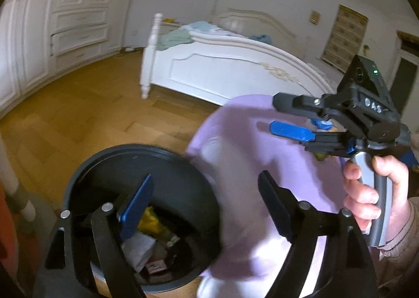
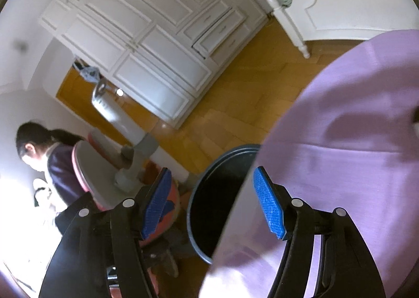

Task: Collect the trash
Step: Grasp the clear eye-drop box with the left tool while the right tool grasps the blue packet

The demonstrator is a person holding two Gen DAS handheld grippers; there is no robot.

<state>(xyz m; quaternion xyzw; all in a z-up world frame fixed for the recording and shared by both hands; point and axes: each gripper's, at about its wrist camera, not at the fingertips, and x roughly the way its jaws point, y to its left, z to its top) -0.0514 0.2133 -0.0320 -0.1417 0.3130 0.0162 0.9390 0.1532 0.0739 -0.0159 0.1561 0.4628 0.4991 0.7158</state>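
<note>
Plainly, a white bed (image 1: 225, 75) stands across the wood floor (image 1: 86, 104), with white cupboards (image 2: 146, 43) along the wall. Nearer, a lilac cloth (image 1: 251, 167) covers a round surface just beside a dark round bin (image 1: 183, 167) on the floor; in the right wrist view the cloth's edge hides part of the bin's rim. Inside the bin lies trash (image 1: 146, 240): a yellow wrapper, white crumpled paper and a small printed packet. The left gripper (image 1: 207, 209) hangs over the bin and the cloth edge, its jaws wide and empty, one blue pad (image 1: 136, 209) above the bin's mouth. The right gripper (image 1: 282, 117) points sideways over the cloth, held by a hand (image 1: 374, 193) on its grey handle, its jaws well apart with nothing between them. At the far left of the right wrist view a person (image 2: 52, 161) bends beside a pink-rimmed chair (image 2: 94, 167).
</note>
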